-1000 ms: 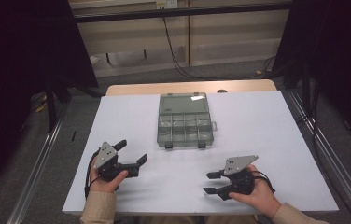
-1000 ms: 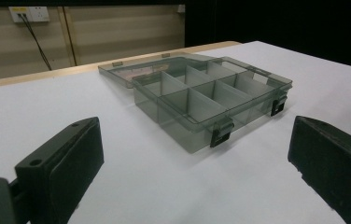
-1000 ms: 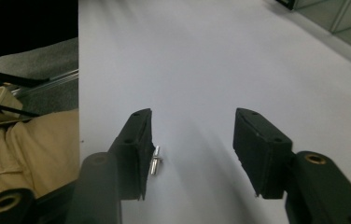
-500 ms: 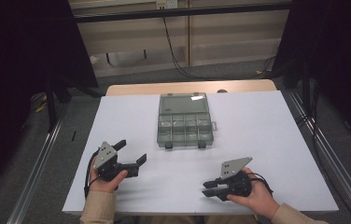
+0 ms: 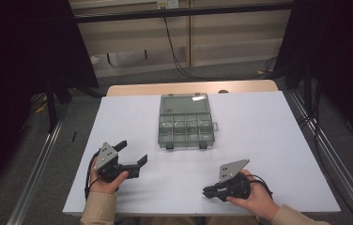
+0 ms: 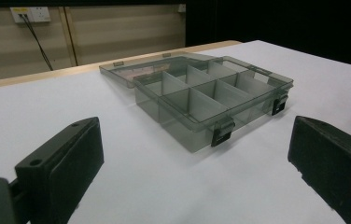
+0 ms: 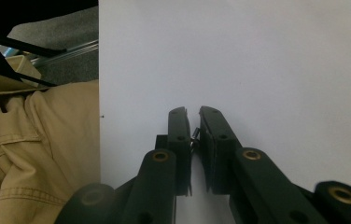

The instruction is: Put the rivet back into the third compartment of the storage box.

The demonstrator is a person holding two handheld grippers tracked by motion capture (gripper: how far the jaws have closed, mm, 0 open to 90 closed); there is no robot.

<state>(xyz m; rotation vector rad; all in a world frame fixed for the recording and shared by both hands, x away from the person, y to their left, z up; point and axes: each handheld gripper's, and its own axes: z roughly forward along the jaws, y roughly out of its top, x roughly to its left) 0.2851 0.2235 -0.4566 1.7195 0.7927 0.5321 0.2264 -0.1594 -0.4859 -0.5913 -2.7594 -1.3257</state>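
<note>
- High view: box (image 5: pixel 185 121) sat mid-surface (image 5: pixel 259 131), lid open; left hand-held gripper (image 5: pixel 130 152) released, right hand-held gripper (image 5: pixel 206 191) nearly clenched, both well short of it.
- Left gripper view: box (image 6: pixel 206 95) ahead, between wide jaws.
- Right gripper view: jaws just closed, nothing between, over bare surface (image 7: pixel 257 56).

Compartment box (image 5: pixel 185 120) mid-table (image 5: pixel 268 126), left gripper (image 5: pixel 130 153) and right gripper (image 5: pixel 206 191) nearer the person
</note>
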